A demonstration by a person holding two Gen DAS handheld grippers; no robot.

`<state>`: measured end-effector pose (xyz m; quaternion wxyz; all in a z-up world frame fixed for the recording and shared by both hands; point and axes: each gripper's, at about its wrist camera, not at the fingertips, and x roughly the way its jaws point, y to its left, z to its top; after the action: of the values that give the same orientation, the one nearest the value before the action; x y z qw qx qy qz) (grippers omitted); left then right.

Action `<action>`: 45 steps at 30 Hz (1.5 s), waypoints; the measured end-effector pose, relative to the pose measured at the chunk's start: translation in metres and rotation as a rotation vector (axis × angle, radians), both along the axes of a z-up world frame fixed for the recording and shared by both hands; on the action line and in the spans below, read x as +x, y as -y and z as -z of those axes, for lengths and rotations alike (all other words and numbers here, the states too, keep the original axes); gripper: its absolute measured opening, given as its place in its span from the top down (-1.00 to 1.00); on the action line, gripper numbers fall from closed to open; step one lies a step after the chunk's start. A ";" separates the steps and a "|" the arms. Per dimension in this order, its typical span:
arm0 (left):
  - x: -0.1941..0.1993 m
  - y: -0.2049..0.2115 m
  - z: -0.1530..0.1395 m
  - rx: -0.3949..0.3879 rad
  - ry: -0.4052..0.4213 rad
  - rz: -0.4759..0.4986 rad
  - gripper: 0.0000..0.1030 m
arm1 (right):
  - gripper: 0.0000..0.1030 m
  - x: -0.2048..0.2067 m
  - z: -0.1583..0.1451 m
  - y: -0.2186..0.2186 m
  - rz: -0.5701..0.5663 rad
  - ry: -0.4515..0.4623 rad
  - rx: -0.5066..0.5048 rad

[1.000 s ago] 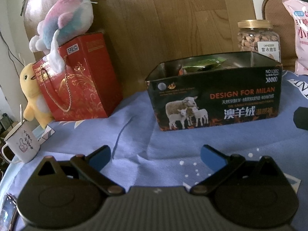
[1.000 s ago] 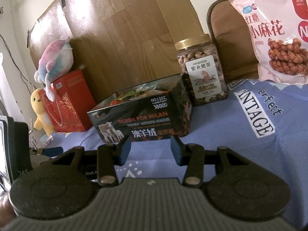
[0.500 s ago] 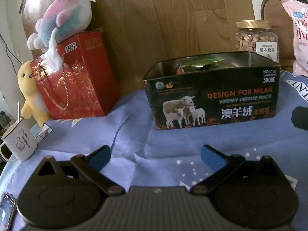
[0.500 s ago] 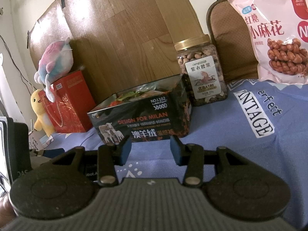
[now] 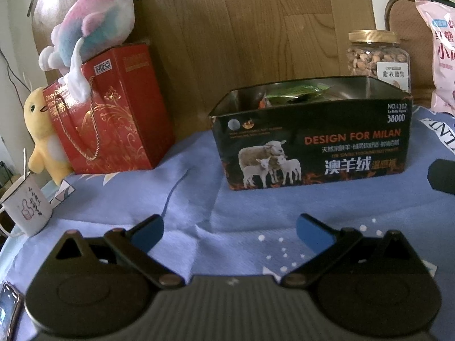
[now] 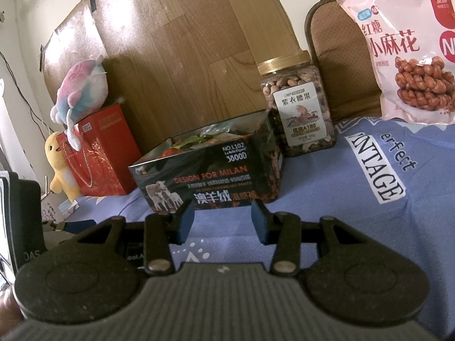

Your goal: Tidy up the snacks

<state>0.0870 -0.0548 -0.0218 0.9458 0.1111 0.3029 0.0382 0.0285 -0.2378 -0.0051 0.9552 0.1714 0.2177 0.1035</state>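
Observation:
A black open box (image 5: 312,145) printed with sheep stands on the blue cloth, with green and red snack packets (image 5: 295,92) inside. The same box (image 6: 210,176) appears in the right wrist view. Behind its right end stands a clear nut jar (image 6: 298,105) with a gold lid, also visible as the jar (image 5: 378,56) in the left wrist view. A pink snack bag (image 6: 403,45) leans at the far right. My left gripper (image 5: 229,228) hangs open in front of the box with nothing between its fingers. My right gripper (image 6: 222,219) is open and empty too, just short of the box.
A red gift bag (image 5: 111,113) with a pastel plush (image 5: 93,22) on top stands left of the box, beside a yellow plush chick (image 5: 42,133). A white mug (image 5: 27,204) sits at the near left. A wooden board (image 5: 241,28) and a brown cushion (image 6: 341,65) back the scene.

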 end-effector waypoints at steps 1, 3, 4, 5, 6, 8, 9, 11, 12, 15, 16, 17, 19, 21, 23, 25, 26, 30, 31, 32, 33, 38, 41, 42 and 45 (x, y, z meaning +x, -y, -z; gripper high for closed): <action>0.000 0.000 0.000 -0.001 0.000 0.000 -1.00 | 0.09 0.000 0.000 0.000 0.000 -0.001 0.001; 0.000 0.000 0.000 -0.001 -0.001 -0.001 -1.00 | 0.09 0.000 0.000 0.000 0.002 -0.001 0.000; 0.000 0.000 0.000 -0.002 -0.002 -0.001 -1.00 | 0.09 0.000 0.000 0.001 0.004 -0.001 0.000; 0.001 0.000 0.001 -0.003 -0.004 -0.001 -1.00 | 0.09 0.000 0.000 0.001 0.004 -0.002 0.001; 0.001 0.000 0.001 -0.003 -0.006 -0.001 -1.00 | 0.09 0.001 0.000 0.001 0.005 -0.004 0.002; 0.001 0.000 0.001 -0.005 -0.009 0.000 -1.00 | 0.09 0.001 0.000 0.000 0.004 -0.007 0.002; 0.001 0.000 0.001 -0.007 -0.010 0.001 -1.00 | 0.09 0.001 0.001 0.000 0.003 -0.009 0.002; 0.001 0.001 0.002 -0.007 -0.013 0.003 -1.00 | 0.09 0.001 0.001 0.000 0.004 -0.009 0.002; 0.001 0.001 0.002 -0.008 -0.014 0.004 -1.00 | 0.09 0.001 0.001 0.000 0.004 -0.009 0.002; 0.001 0.001 0.002 -0.009 -0.015 0.004 -1.00 | 0.09 0.001 0.001 0.001 0.006 -0.006 0.004; 0.001 0.001 0.002 -0.009 -0.016 0.004 -1.00 | 0.09 0.001 0.001 0.000 0.006 -0.006 0.004; 0.001 0.001 0.002 -0.010 -0.016 0.004 -1.00 | 0.09 0.001 0.001 0.000 0.006 -0.006 0.004; 0.002 0.001 0.002 -0.011 -0.017 0.004 -1.00 | 0.09 0.001 0.001 0.000 0.007 -0.005 0.003; 0.001 0.001 0.002 -0.009 -0.014 -0.001 -1.00 | 0.09 0.001 0.002 0.000 0.009 -0.005 0.004; 0.001 0.002 0.001 -0.011 -0.017 -0.015 -1.00 | 0.09 0.000 0.000 0.001 0.019 -0.001 0.007; -0.004 0.002 -0.004 -0.020 -0.023 -0.034 -1.00 | 0.09 -0.005 -0.005 0.003 0.038 0.004 0.024; -0.009 0.001 -0.008 -0.029 -0.019 -0.037 -1.00 | 0.09 -0.009 -0.008 0.004 0.043 0.006 0.036; -0.040 0.002 -0.024 -0.038 0.012 -0.041 -1.00 | 0.09 -0.040 -0.026 0.007 0.053 0.032 0.055; -0.049 0.002 -0.029 -0.046 0.015 -0.040 -1.00 | 0.09 -0.049 -0.029 0.007 0.053 0.032 0.059; -0.059 0.002 -0.034 -0.056 0.020 -0.041 -1.00 | 0.09 -0.058 -0.031 0.006 0.051 0.029 0.063; -0.066 0.002 -0.038 -0.061 0.026 -0.040 -1.00 | 0.09 -0.066 -0.032 0.006 0.050 0.025 0.068; -0.110 0.006 -0.057 -0.076 0.069 -0.021 -1.00 | 0.09 -0.100 -0.039 0.004 0.044 0.015 0.085; -0.131 0.007 -0.063 -0.076 0.081 -0.011 -1.00 | 0.09 -0.116 -0.045 0.003 0.039 0.023 0.096; -0.137 0.007 -0.064 -0.073 0.085 -0.007 -1.00 | 0.09 -0.122 -0.047 0.002 0.037 0.032 0.096; -0.153 0.009 -0.069 -0.063 0.100 -0.001 -1.00 | 0.09 -0.137 -0.055 -0.001 0.032 0.062 0.088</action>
<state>-0.0656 -0.0640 0.0477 0.9627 0.0789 0.2564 0.0345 -0.1082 -0.2364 0.0503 0.9547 0.2133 0.1804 0.1031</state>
